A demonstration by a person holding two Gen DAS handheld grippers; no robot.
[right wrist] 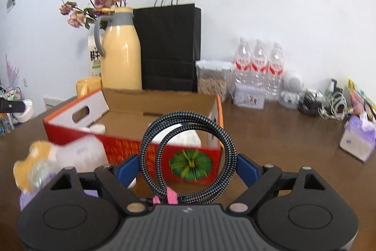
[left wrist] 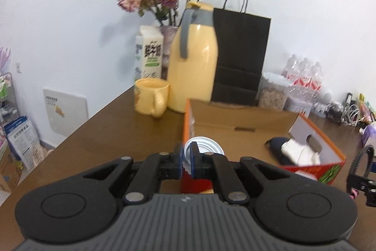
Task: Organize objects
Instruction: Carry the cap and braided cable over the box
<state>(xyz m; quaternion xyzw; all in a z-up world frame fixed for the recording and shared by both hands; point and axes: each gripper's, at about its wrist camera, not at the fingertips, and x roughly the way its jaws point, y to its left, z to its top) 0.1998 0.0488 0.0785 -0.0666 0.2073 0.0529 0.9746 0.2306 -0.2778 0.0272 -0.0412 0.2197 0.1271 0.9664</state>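
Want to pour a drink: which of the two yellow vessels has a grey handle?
The tall yellow jug beside the black paper bag; the short yellow mug has a yellow handle.

"鲜牛奶" on milk carton

Blurred plush toy, lower left

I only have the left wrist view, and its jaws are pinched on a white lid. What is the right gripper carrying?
Observer: The right gripper holds a coiled braided cable, jaws wide around the coil.
Operator: What's right of the water bottles?
Observer: A small white speaker stands beside the bottles.
Operator: Anything on the box front?
Observer: A green pumpkin picture on the red box.
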